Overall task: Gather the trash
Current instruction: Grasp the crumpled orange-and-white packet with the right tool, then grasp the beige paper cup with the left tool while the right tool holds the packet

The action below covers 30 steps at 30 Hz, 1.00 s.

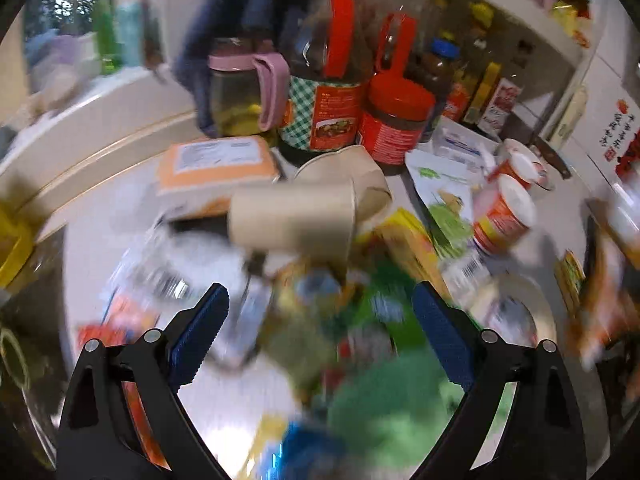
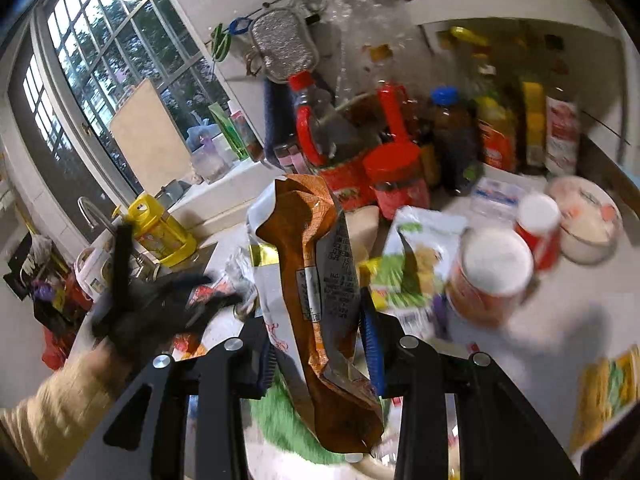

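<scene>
The left gripper (image 1: 320,312) points forward and slightly downward, its two blue-padded fingers (image 1: 200,332) spread wide apart with nothing between them. The right gripper (image 2: 320,344) has its blue pads drawn in close, pinching a crumpled orange wrapper (image 2: 320,280) that stands up between them. In the right wrist view, the left hand (image 2: 148,320) wears a black glove, with a beige sleeve (image 2: 52,412) over the forearm

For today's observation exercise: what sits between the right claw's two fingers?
An orange and white snack wrapper, pinched upright between the right claw fingers, seen in the right wrist view.
</scene>
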Tool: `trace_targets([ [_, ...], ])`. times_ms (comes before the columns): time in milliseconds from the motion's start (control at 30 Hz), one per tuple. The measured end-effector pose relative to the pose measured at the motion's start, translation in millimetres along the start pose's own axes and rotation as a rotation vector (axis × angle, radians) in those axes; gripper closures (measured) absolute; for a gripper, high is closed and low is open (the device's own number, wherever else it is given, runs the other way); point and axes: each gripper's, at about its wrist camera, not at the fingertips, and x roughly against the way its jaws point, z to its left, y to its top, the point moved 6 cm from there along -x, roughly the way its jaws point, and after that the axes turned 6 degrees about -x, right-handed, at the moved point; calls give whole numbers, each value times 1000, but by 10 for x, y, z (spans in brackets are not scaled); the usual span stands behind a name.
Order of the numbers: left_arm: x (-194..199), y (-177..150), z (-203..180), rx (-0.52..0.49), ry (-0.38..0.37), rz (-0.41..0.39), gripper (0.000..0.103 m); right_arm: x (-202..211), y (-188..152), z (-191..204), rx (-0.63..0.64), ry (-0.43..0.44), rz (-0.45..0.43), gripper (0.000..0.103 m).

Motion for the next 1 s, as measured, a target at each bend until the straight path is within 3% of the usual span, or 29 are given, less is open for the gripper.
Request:
trace_targets([
  [267, -569, 275, 227, 45, 53, 55, 12, 140, -92, -97, -22, -7, -9, 67],
  [333, -597, 281, 263, 61, 49, 51, 19, 116, -117, -102, -29, -4, -7, 67],
  [367, -600, 273, 278, 72, 40, 46, 42, 102, -131, -97, -31, -1, -6, 67],
  [400, -610, 257, 298, 82, 33, 55, 79, 90, -141, -91, -32, 4, -4, 67],
  [467, -643, 213, 328, 95, 29, 76, 95, 68, -154, -65, -27, 8, -3, 67],
  [733, -128, 142, 327, 87, 9, -54, 99, 28, -129, 84, -13, 43, -16, 67],
  [1000, 960, 122, 259, 74, 57, -228, 99, 113, -44, 396, 26, 98, -51, 67],
])
